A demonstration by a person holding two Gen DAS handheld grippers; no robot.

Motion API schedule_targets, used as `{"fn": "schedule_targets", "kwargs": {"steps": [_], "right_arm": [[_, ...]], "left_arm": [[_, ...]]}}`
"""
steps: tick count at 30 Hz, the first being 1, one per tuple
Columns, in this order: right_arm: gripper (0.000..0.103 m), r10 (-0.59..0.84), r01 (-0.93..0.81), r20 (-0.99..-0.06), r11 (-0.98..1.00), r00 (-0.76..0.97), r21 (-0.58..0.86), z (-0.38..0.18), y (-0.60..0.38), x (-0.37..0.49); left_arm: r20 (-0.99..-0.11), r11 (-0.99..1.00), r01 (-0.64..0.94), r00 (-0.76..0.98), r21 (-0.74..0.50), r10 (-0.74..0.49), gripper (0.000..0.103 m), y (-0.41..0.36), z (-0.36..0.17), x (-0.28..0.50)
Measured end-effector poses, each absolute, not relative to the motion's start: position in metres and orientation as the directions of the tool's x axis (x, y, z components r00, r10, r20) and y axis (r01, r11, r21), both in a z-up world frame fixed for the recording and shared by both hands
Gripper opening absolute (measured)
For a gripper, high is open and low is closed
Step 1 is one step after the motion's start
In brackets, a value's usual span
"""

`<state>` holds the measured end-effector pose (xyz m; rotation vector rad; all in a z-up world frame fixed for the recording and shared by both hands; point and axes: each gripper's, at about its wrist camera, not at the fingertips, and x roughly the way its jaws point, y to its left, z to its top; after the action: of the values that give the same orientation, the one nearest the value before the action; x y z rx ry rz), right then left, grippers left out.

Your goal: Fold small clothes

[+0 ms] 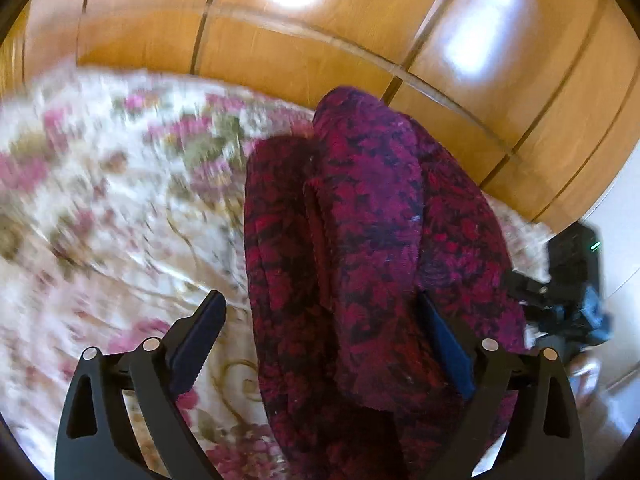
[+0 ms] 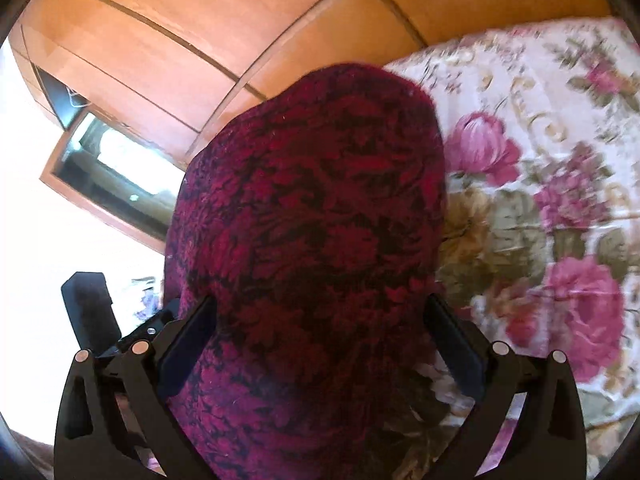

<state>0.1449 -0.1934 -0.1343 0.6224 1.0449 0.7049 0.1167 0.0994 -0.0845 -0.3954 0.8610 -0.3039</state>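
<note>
A dark red and black knitted garment (image 1: 360,220) lies bunched on a floral bedspread (image 1: 100,200). My left gripper (image 1: 324,312) is wide open, its fingers astride the garment's near part, with the cloth draped over the right finger. In the right wrist view the same garment (image 2: 312,220) fills the middle. My right gripper (image 2: 320,312) is wide open too, with the cloth lying between and over its fingers. The right gripper's body (image 1: 572,280) shows at the right edge of the left wrist view.
Glossy wooden wardrobe doors (image 1: 320,40) stand just beyond the bed. The floral bedspread (image 2: 560,200) stretches to the right in the right wrist view. A dark framed opening (image 2: 108,176) and a black object (image 2: 88,308) are at its left.
</note>
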Motion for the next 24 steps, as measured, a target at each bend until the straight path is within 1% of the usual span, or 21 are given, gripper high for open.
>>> {"fn": "schedule_targets", "kwargs": {"steps": [2,3,5,6,8,9,10,12,14,15,20,24], "right_arm": [[0.101,0.799,-0.218,-0.522,0.589,0.298,0.778,-0.141,-0.189,0.151],[0.101,0.814,-0.22,-0.507,0.57,0.285,0.792,-0.144,-0.186,0.155],[0.101,0.83,-0.221,-0.487,0.547,0.272,0.807,-0.146,-0.181,0.159],[0.101,0.833,-0.221,-0.483,0.542,0.27,0.811,-0.147,-0.178,0.16],[0.101,0.835,-0.219,-0.481,0.539,0.269,0.813,-0.147,-0.176,0.161],[0.101,0.834,-0.216,-0.48,0.539,0.272,0.814,-0.145,-0.175,0.161],[0.099,0.834,-0.214,-0.478,0.538,0.275,0.815,-0.144,-0.175,0.159],[0.089,0.83,-0.211,-0.476,0.541,0.292,0.814,-0.137,-0.176,0.154],[0.084,0.824,-0.216,-0.472,0.545,0.312,0.81,-0.129,-0.178,0.147],[0.082,0.823,-0.224,-0.467,0.547,0.324,0.807,-0.123,-0.179,0.142],[0.078,0.818,-0.265,-0.43,0.543,0.382,0.797,-0.098,-0.198,0.115],[0.078,0.779,-0.28,-0.408,0.574,0.476,0.769,-0.074,-0.239,0.088]], "left_arm": [[-0.636,0.808,0.075,0.576,-0.584,-0.513,0.095,0.114,-0.101,0.123],[-0.606,0.752,0.055,0.555,-0.657,-0.57,0.094,0.123,-0.112,0.127],[-0.564,0.692,0.047,0.54,-0.72,-0.624,0.092,0.13,-0.123,0.129],[-0.539,0.665,0.056,0.536,-0.745,-0.65,0.09,0.132,-0.128,0.13],[-0.494,0.615,0.077,0.523,-0.785,-0.695,0.08,0.134,-0.132,0.131],[-0.462,0.58,0.088,0.512,-0.81,-0.724,0.078,0.135,-0.135,0.132],[-0.447,0.564,0.095,0.509,-0.821,-0.736,0.075,0.135,-0.136,0.132],[-0.425,0.546,0.113,0.505,-0.83,-0.751,0.071,0.134,-0.136,0.131],[-0.4,0.519,0.12,0.501,-0.846,-0.767,0.068,0.135,-0.135,0.129],[-0.386,0.508,0.129,0.501,-0.851,-0.775,0.068,0.135,-0.132,0.128],[-0.365,0.496,0.198,0.463,-0.846,-0.807,0.068,0.117,-0.112,0.128],[-0.342,0.462,0.275,0.389,-0.843,-0.855,0.068,0.073,-0.096,0.139]]}}
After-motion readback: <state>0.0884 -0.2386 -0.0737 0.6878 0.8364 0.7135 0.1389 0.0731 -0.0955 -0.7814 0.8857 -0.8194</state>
